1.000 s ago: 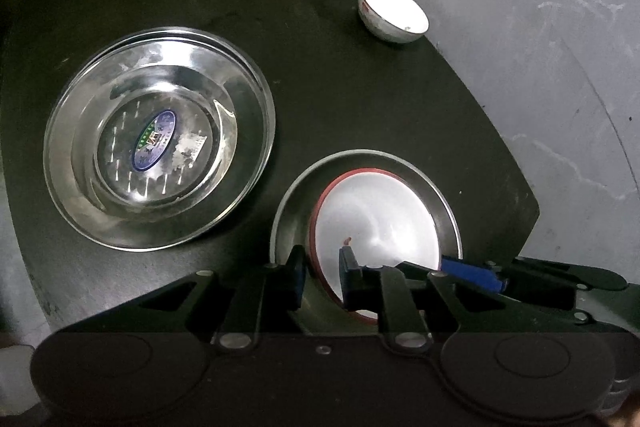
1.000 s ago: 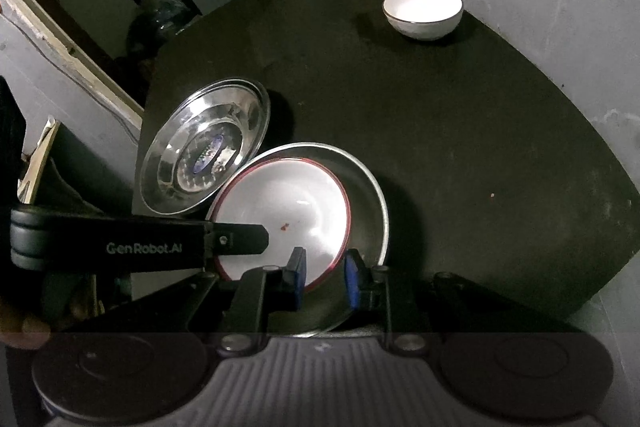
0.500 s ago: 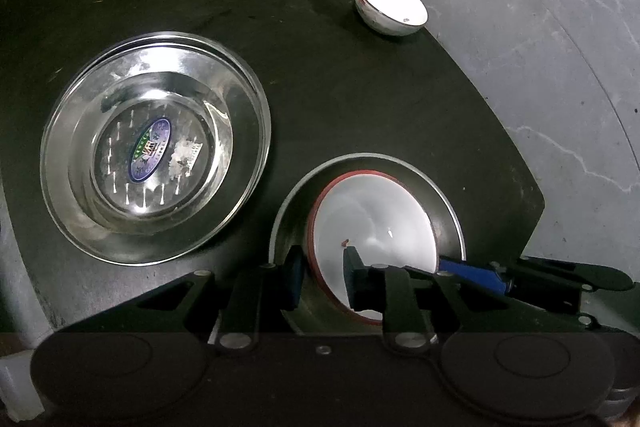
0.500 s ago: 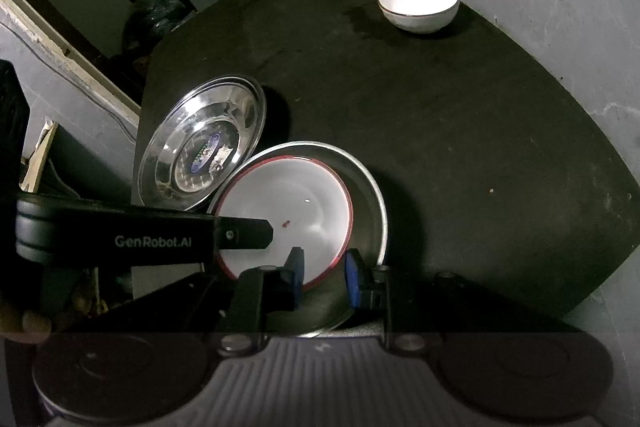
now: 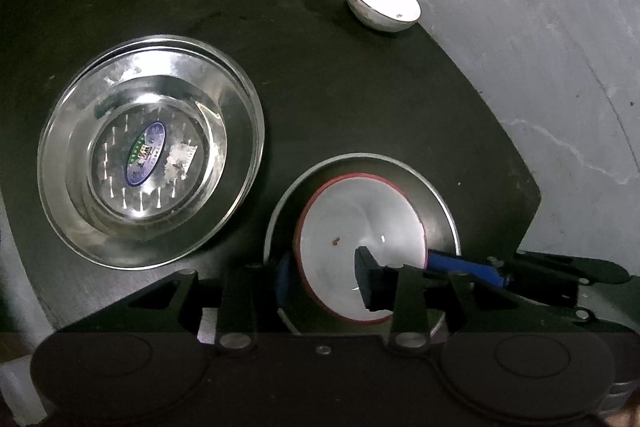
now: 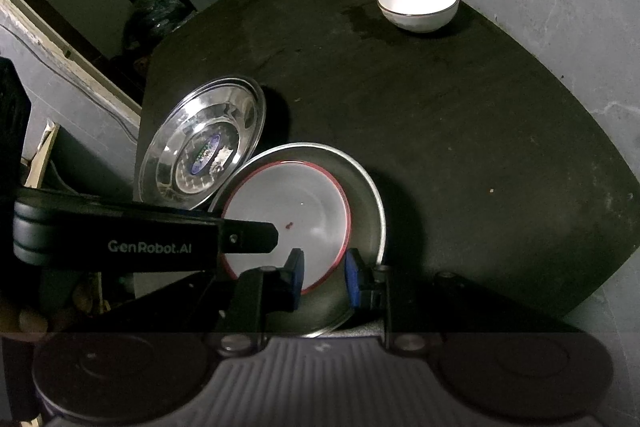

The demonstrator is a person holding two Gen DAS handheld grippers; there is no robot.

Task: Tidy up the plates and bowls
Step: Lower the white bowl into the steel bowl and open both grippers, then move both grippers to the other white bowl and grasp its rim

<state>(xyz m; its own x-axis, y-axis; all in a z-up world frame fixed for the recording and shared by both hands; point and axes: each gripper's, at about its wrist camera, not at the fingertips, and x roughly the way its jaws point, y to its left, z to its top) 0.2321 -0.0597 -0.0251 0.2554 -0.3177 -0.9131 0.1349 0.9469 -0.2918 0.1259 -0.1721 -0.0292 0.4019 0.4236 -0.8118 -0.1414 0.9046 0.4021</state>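
Counter (image 6: 460, 131): steel basin (image 5: 148, 151) stands alone. Steel plate (image 6: 366, 223) holds the red-rimmed plate (image 6: 288, 203), nested. Left claw (image 5: 324, 277) opening, straddling that rim; release under way. Right claw (image 6: 324, 277) clamped on both rims. White bowl (image 6: 418, 3) apparently next, needing a reach across.

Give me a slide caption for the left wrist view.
Left gripper opening around red-rimmed plate in steel dish.
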